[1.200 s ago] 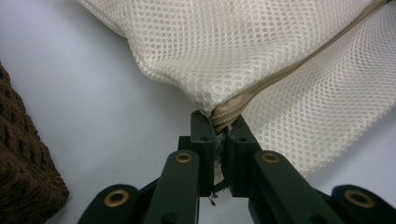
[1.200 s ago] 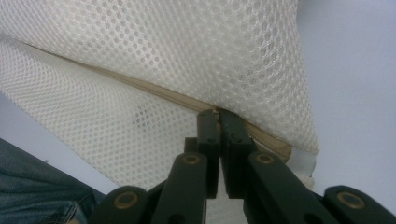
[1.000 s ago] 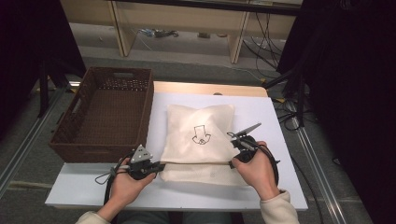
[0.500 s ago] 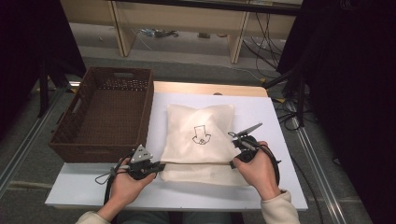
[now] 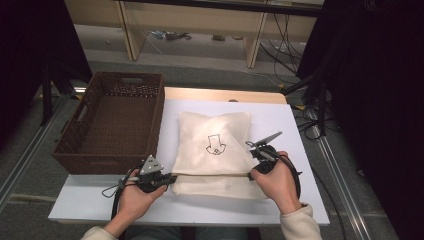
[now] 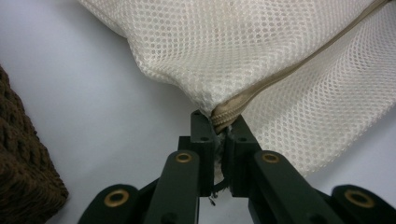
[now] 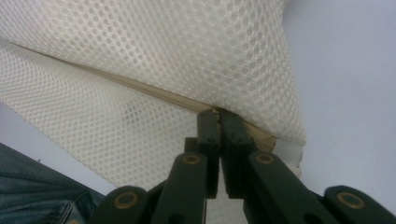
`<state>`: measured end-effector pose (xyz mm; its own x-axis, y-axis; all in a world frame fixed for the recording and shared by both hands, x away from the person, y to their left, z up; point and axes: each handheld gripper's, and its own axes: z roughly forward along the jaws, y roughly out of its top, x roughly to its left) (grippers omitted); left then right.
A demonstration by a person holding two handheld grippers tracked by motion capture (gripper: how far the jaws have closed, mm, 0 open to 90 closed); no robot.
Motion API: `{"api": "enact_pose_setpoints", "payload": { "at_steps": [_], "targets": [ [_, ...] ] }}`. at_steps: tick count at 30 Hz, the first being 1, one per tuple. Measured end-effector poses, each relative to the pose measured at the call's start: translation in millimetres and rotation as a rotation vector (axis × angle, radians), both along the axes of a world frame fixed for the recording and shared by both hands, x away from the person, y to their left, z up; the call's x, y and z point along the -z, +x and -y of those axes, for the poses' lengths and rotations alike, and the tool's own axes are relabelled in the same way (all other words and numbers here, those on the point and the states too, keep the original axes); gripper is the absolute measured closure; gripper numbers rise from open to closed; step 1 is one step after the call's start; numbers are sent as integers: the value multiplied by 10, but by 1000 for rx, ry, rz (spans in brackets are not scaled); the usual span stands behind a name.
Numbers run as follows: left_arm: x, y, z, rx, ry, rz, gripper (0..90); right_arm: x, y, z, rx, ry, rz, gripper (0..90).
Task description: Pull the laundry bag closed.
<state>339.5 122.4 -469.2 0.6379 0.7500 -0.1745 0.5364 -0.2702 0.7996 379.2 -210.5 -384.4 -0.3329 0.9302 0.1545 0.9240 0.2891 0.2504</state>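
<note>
While we lean in over the near edge of the white table (image 5: 300,200), our hands sit low and level, one at each end of the cream mesh laundry bag (image 5: 215,145). Our left hand (image 5: 132,200) wraps the left gripper (image 5: 170,177) with the forearm coming up from below, the grey plate on top, and the jaws pointing across toward the bag's near left corner. In the left gripper view those jaws are pinched almost together on the zipper seam (image 6: 261,88), with the mesh bulging just beyond the tips and a brown wicker basket (image 6: 23,172) off to their left. Our right hand (image 5: 275,182) curls around the right gripper (image 5: 251,175), angled inward. Its jaws are likewise closed tight on the seam at the bag's near right corner, mesh spreading above and to the left of the tips, bare table to their right.
</note>
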Motion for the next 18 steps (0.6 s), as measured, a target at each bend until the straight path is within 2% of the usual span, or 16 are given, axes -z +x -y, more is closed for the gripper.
{"api": "enact_pose_setpoints", "payload": {
  "at_steps": [1, 3, 8, 9, 11, 12, 13, 14, 18],
  "targets": [
    [0, 0, 1, 0, 1, -1, 835, 7, 6, 11, -10, 1, 11, 886],
    [-2, 2, -7, 5, 13, -1, 835, 0, -2, 0, 2, 1, -6, 886],
    [-2, 2, -6, 4, 11, -1, 835, 0, -5, -1, 12, 7, -10, 886],
    [1, -1, 4, -1, -2, -1, 835, 0, -2, 4, 6, 5, -9, 886],
    [1, 0, 3, 0, -1, 0, 835, 5, 4, 13, -7, 4, -3, 886],
    [0, 1, 1, 2, -1, -2, 835, 22, 14, 32, -23, -8, 15, 886],
    [0, 1, 1, 2, -1, -4, 835, 10, 7, 19, 1, -5, -3, 886],
    [1, -1, 5, 0, -2, 0, 835, 30, 22, 48, -32, -5, 24, 886],
    [-2, 2, -8, 6, 12, -2, 835, 27, 18, 45, -21, -2, 14, 886]
  ]
}}
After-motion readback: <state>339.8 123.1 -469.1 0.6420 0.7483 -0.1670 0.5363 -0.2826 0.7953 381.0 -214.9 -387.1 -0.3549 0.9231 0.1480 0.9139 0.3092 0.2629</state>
